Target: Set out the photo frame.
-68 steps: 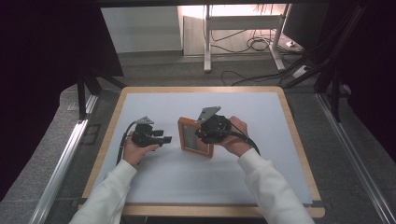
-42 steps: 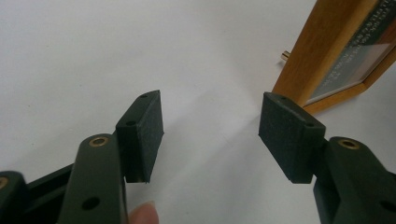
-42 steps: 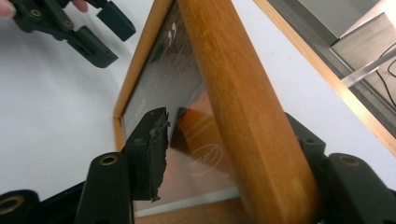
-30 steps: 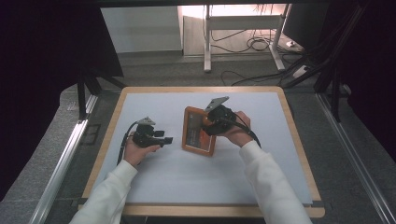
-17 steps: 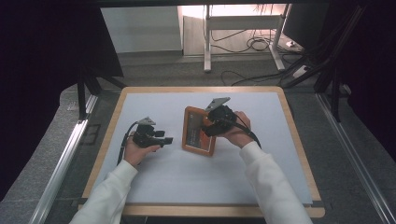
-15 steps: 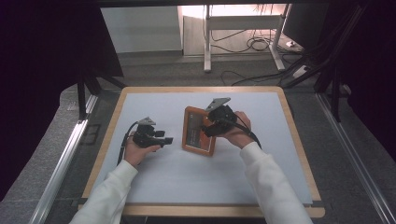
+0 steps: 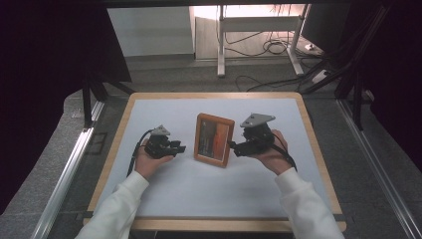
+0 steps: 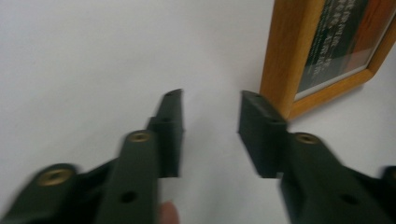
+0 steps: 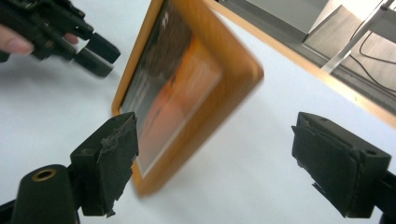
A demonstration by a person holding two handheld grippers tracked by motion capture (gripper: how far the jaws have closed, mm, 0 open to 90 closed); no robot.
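A wooden picture frame (image 7: 214,140) with an orange and dark picture stands on its lower edge, leaning back, in the middle of the white table top (image 7: 209,184). My right gripper (image 7: 234,147) is just to its right, open wide; its jaws have just been opening and have nothing between them. In the right gripper view the frame (image 9: 187,93) lies just beyond my right gripper (image 9: 215,126). My left gripper (image 7: 181,148) is left of the frame, a small gap away. Its jaws (image 8: 211,95) have just been closing, are still apart and hold nothing. The frame's edge (image 8: 280,60) is beside the right jaw.
The table has a wooden rim (image 7: 318,149). Metal rails (image 7: 64,174) run along both sides below it. Behind the table are desk legs and loose cables (image 7: 268,47) on the floor. The left gripper (image 9: 95,53) appears at the upper left of the right gripper view.
The right gripper has let go of the picture frame and drawn back to the right. The frame now stands on its own. The left hand has stayed in place.
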